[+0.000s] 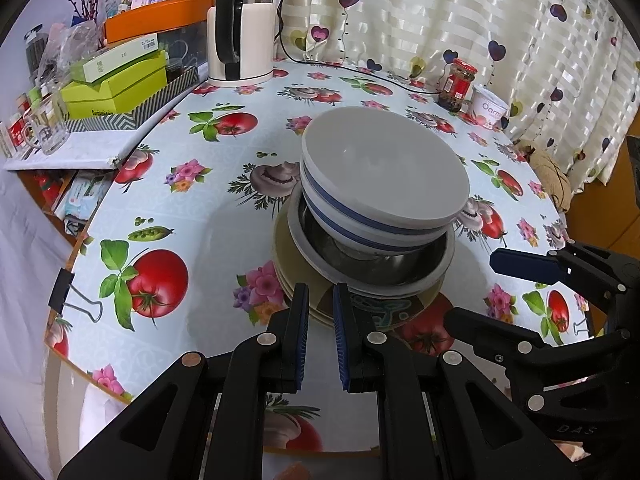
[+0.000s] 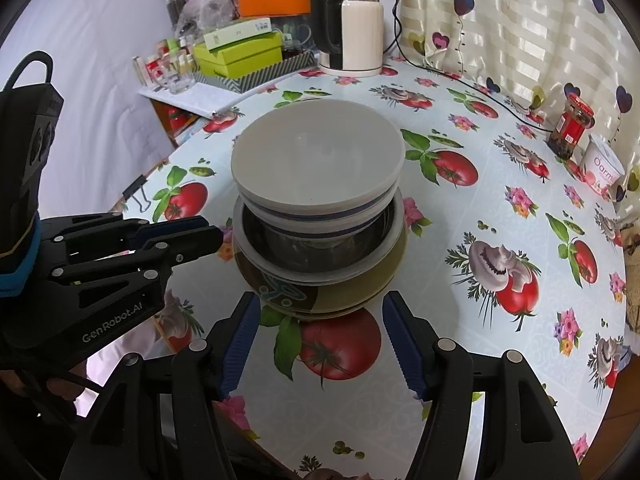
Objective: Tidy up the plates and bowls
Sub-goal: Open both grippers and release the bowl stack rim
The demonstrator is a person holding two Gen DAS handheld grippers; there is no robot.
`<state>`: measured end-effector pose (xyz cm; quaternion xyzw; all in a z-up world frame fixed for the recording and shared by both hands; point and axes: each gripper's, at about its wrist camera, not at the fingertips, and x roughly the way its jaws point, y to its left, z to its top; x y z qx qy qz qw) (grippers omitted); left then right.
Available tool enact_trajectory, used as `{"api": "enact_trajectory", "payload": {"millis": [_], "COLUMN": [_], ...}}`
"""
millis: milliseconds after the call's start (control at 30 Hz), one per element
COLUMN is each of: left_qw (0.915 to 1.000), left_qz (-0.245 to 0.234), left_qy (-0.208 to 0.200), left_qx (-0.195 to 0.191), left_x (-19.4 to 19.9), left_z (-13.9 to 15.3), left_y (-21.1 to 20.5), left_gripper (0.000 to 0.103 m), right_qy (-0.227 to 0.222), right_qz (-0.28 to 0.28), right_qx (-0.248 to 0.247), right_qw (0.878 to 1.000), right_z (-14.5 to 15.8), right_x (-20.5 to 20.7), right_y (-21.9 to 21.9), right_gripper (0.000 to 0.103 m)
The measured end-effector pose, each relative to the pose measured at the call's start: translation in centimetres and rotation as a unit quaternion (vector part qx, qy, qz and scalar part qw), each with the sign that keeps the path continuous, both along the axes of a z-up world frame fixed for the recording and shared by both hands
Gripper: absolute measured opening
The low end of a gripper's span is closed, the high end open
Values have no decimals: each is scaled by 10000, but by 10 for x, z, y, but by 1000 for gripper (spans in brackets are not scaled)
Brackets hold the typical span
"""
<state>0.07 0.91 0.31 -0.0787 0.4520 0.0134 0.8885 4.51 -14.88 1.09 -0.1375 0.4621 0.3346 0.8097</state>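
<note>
One stack stands mid-table: olive patterned plates (image 1: 289,276) (image 2: 352,292) at the bottom, a steel-lined bowl (image 1: 380,266) (image 2: 280,246) on them, and white blue-striped bowls (image 1: 384,168) (image 2: 316,160) nested on top, tilted slightly. My left gripper (image 1: 320,298) (image 2: 214,232) is shut with only a thin gap and nothing in it, its tips just short of the plates' near-left edge. My right gripper (image 2: 320,300) (image 1: 471,288) is open, its blue pads (image 2: 244,328) flanking the plates' near edge without touching.
A flower-and-tomato tablecloth covers the round table (image 1: 192,216). At the back stand a kettle (image 1: 240,32) (image 2: 352,24) with its cable, a red-lidded jar (image 1: 456,84) (image 2: 570,132) and a white tub (image 1: 490,106) (image 2: 604,168). Green boxes (image 1: 116,84) and a glass mug (image 1: 48,128) crowd the left shelf.
</note>
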Motion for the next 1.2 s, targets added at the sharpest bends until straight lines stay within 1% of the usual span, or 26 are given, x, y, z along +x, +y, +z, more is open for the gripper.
{"api": "enact_trajectory", "payload": {"millis": [1200], "left_qw": [9999], "left_qz": [-9], "left_qy": [88], "left_qx": [62], "left_x": [2], "left_z": [-4], "left_y": [-2], "left_gripper": [13], "right_qy": [18], "right_qz": [14], "right_qx": [-3], "right_qw": [10000], "right_z": [-1], "right_x": [-1], "right_y": [2], "right_gripper": [68]}}
